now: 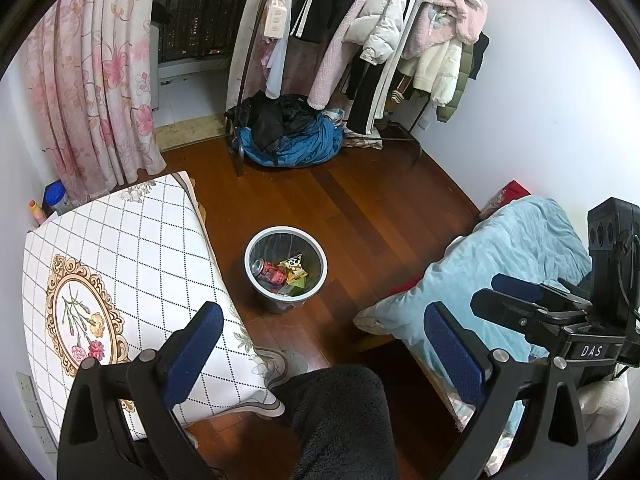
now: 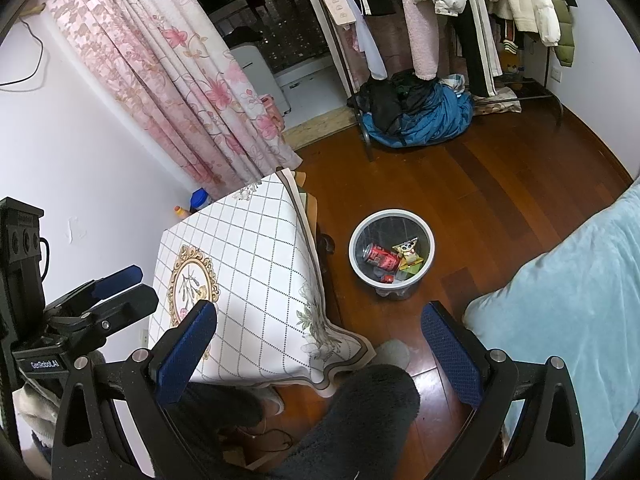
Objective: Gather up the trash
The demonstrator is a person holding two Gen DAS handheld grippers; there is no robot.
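While both grippers' fingers [image 1: 208,320] [image 2: 440,328] spread empty, trash bin [image 1: 256,248] [image 2: 356,240] sits well ahead on floor.

The wooden floor [image 1: 360,208] carries the waste bin [image 1: 256,288] and a clothes heap [image 1: 292,136].

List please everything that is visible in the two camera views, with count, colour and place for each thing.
bin: one, grey-white, on the wood floor between table and bed.
can: one, red, lying inside the bin.
snack wrapper: one, yellow, inside the bin beside the can.
table: one, white checked cloth with flower emblem, left of the bin.
bed cover: one, light blue, right of the bin.
curtain: one, pink floral, behind the table.
clothes rack: one, dark frame, coats hanging, at the back wall.
clothes pile: one, blue and black, on the floor under the rack.
left gripper: one, black with blue pads, open, empty.
right gripper: one, same colours, open, empty.
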